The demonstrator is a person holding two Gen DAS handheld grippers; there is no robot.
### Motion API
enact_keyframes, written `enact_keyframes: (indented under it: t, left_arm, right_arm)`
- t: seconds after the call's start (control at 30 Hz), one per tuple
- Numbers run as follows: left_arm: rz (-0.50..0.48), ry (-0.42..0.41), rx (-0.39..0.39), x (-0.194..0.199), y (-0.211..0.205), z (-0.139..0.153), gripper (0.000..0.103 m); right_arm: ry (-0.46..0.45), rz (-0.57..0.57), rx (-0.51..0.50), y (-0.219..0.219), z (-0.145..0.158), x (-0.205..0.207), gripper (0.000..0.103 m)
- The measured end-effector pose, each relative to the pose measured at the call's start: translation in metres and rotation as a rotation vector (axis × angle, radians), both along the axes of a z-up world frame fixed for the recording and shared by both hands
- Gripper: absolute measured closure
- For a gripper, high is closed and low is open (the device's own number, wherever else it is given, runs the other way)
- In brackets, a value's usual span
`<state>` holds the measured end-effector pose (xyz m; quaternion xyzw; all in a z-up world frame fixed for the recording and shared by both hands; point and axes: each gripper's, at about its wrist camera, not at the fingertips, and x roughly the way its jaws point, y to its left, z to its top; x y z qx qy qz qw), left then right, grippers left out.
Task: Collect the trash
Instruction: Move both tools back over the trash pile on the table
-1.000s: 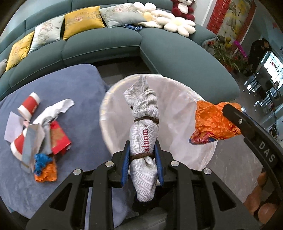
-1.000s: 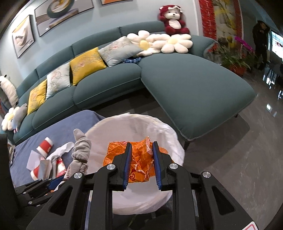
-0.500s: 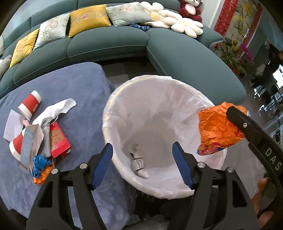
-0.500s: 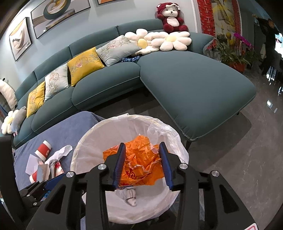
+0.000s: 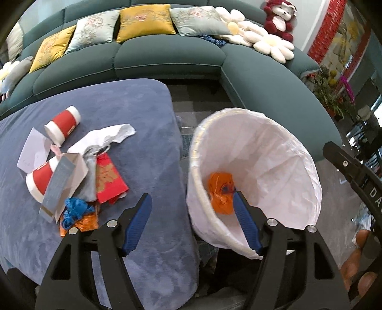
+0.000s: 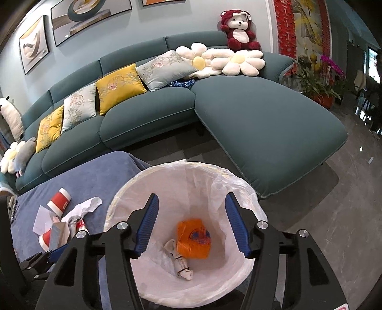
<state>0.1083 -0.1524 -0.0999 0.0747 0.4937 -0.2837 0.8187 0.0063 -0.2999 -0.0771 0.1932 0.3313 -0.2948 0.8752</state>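
Crumpled orange plastic wrapper [image 6: 193, 239] lies at bottom of white-lined round trash bin [image 6: 241, 188], touching rolled grey cloth bundle [image 6: 179, 261]. Right gripper [image 6: 191, 229] above bin, jaws wide apart, empty. Left gripper [image 5: 191, 224] likewise spread w/ nothing, near paper-cup litter pile [image 5: 71, 171] on blue tablecloth [image 5: 148, 133].

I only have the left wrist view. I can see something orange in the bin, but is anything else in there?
Observer: Yes. The right wrist view shows a grey rolled bundle lying on the bottom of the bin, beside the orange wrapper.
Operator: Is the right gripper holding anything?
Observer: No. The right gripper is open and empty above the bin's mouth.
Operator: What's on the wall behind the sofa?
Observer: Framed pictures hang above the sofa; your view cuts off below them.
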Motion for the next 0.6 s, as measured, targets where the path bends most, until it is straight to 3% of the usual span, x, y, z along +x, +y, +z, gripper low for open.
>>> enact_keyframes:
  t: [0.23, 0.6]
  left_arm:
    - [0.052, -0.003, -0.007, 0.012, 0.027, 0.002, 0.033]
    - [0.154, -0.043, 0.046, 0.038, 0.101, -0.002, 0.031]
  right_arm:
    - [0.01, 0.054, -0.001, 0.025, 0.003, 0.014, 0.046]
    - [0.048, 0.204, 0.006, 0.088, -0.004, 0.047, 0.046]
